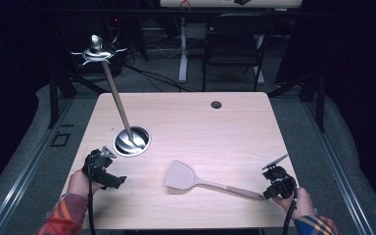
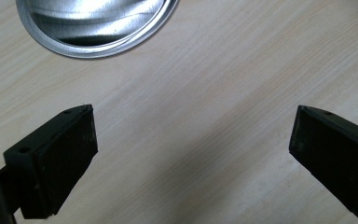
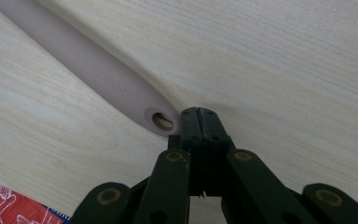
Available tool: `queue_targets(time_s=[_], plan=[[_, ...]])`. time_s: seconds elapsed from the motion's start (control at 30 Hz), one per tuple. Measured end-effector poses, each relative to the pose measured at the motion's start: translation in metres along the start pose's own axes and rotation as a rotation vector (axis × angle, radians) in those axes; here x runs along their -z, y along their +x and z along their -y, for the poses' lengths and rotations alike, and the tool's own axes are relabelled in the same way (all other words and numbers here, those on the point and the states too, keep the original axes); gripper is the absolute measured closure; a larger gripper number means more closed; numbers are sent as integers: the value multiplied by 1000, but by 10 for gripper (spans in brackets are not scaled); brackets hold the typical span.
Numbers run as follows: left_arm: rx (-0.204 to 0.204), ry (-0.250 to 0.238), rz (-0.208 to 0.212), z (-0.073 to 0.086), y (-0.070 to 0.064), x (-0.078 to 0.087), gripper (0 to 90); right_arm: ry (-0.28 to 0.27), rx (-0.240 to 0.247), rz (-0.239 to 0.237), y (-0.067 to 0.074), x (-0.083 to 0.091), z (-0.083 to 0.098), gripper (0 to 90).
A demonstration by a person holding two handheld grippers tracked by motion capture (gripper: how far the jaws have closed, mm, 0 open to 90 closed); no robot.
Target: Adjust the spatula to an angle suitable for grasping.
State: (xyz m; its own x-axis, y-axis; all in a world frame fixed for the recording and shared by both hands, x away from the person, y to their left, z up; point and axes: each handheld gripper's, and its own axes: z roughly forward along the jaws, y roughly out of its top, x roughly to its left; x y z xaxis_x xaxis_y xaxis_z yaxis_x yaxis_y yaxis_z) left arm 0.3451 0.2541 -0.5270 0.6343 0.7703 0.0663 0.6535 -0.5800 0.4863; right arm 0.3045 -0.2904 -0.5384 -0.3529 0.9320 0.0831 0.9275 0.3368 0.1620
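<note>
While your right gripper [image 3: 200, 116] has its jaws pressed together on nothing, its tip sits just beside the holed end of the spatula [image 1: 200, 180], which lies flat on the table [image 1: 225, 127]. Your left gripper [image 2: 191, 140] hovers spread wide near the steel base [image 1: 131, 142].

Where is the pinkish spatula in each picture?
High view: the pinkish-beige silicone spatula lies low on the table, right of middle, its handle end at the right claw.
Left gripper view: not in it.
Right gripper view: its handle runs from the top left down to its hanging hole, beside the shut claw tips.
Shared landmark: the pale wooden table.
</note>
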Motion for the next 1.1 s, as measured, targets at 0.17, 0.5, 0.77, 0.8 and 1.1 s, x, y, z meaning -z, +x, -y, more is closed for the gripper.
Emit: queue_targets(time_s=[0.17, 0.5, 0.77, 0.8, 1.1], plan=[[-7, -6, -4, 0, -1, 1, 9, 21, 9, 13, 2, -2, 0, 900], [-6, -3, -8, -1, -1, 1, 10, 19, 4, 19, 5, -3, -1, 900], [-7, -1, -5, -1, -1, 1, 10, 0, 6, 17, 11, -3, -3, 900], [-7, 3, -2, -1, -1, 1, 10, -5, 13, 21, 13, -4, -3, 900], [-6, -2, -9, -1, -1, 1, 10, -14, 54, 15, 31, -4, -11, 900]])
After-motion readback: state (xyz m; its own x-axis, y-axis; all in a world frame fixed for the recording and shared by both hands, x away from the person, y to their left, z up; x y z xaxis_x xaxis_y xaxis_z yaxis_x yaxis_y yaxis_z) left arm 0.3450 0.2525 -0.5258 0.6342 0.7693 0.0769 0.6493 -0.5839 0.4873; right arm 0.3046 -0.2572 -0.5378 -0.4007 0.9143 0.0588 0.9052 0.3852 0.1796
